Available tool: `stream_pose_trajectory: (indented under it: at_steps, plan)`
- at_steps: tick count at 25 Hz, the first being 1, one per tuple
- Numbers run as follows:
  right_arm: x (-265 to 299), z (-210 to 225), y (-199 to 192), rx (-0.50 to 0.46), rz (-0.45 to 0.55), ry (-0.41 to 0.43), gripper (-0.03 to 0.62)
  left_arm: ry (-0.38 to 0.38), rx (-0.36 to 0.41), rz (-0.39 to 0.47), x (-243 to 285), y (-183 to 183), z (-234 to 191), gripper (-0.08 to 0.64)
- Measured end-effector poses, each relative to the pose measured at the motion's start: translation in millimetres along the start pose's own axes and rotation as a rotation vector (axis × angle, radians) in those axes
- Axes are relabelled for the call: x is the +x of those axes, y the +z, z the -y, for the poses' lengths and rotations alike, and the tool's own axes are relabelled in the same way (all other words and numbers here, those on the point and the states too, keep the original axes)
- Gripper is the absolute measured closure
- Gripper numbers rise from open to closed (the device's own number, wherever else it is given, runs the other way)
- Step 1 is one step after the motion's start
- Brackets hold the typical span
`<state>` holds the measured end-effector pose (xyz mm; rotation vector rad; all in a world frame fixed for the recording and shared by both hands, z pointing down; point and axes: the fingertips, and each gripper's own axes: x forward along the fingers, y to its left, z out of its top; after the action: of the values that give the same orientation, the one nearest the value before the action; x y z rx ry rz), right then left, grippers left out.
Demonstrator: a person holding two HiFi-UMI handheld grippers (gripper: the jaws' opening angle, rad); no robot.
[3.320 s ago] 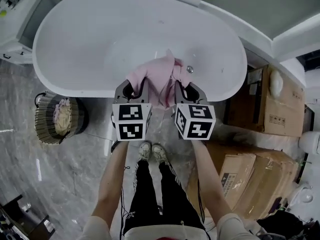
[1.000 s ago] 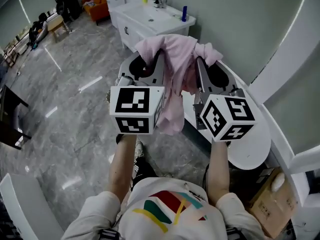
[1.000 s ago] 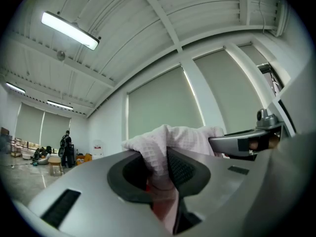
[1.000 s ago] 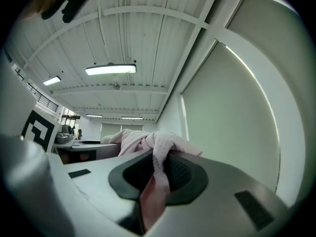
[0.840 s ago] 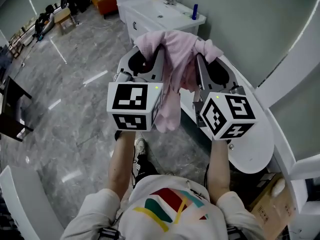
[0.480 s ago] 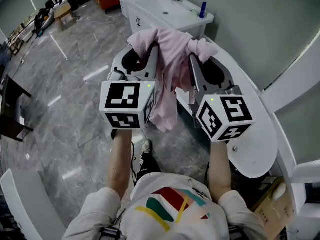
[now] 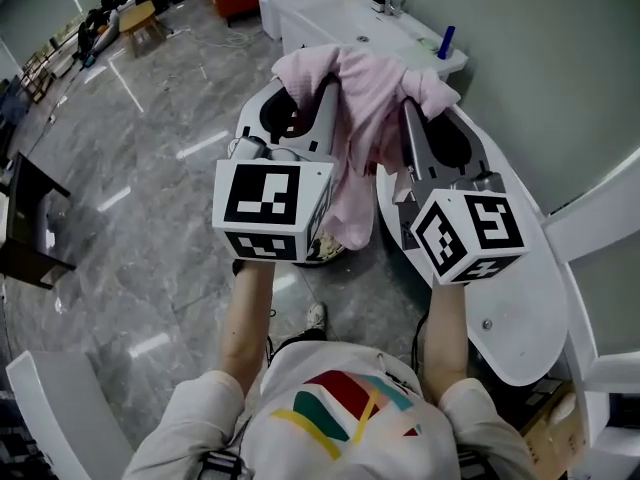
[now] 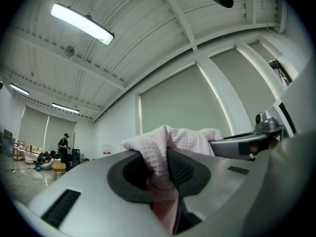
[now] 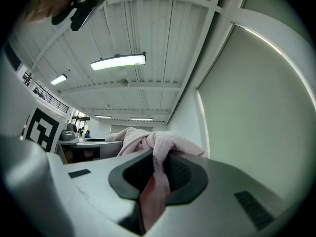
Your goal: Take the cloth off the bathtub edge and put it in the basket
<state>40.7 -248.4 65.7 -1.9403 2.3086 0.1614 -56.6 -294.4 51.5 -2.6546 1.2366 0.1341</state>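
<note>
The pink waffle-weave cloth (image 7: 362, 118) hangs in the air between both grippers, its tail drooping down between the marker cubes. My left gripper (image 7: 303, 86) is shut on one bunched corner of the cloth (image 8: 165, 144), pinched between the dark pads. My right gripper (image 7: 425, 96) is shut on the other corner of the cloth (image 9: 154, 149). The white bathtub (image 7: 525, 313) lies below and to the right of the grippers. No basket shows in any view.
A white vanity with a sink (image 7: 345, 13) and a blue bottle (image 7: 446, 40) stands at the top. Grey marble floor (image 7: 150, 168) spreads to the left, with a dark table (image 7: 30, 230) at the left edge. A cardboard box (image 7: 555, 430) sits at the bottom right.
The cloth has come off the bathtub edge and is carried in the air by both grippers. The person has turned away from the tub; the vanity has slid rightwards in view.
</note>
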Motion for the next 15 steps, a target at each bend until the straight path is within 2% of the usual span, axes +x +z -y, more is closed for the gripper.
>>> stream_pose_trajectory:
  at_steps: [6, 10, 15]
  plan:
    - [73, -21, -10, -0.003, 0.007, 0.021, 0.526, 0.020, 0.043, 0.007, 25, -9, -67, 0.466]
    - [103, -33, -24, 0.000, -0.022, 0.068, 0.526, 0.074, 0.040, -0.005, 30, -25, -95, 0.466]
    - [135, -41, -49, 0.029, -0.067, 0.154, 0.526, 0.144, 0.023, -0.059, 37, -53, -121, 0.466]
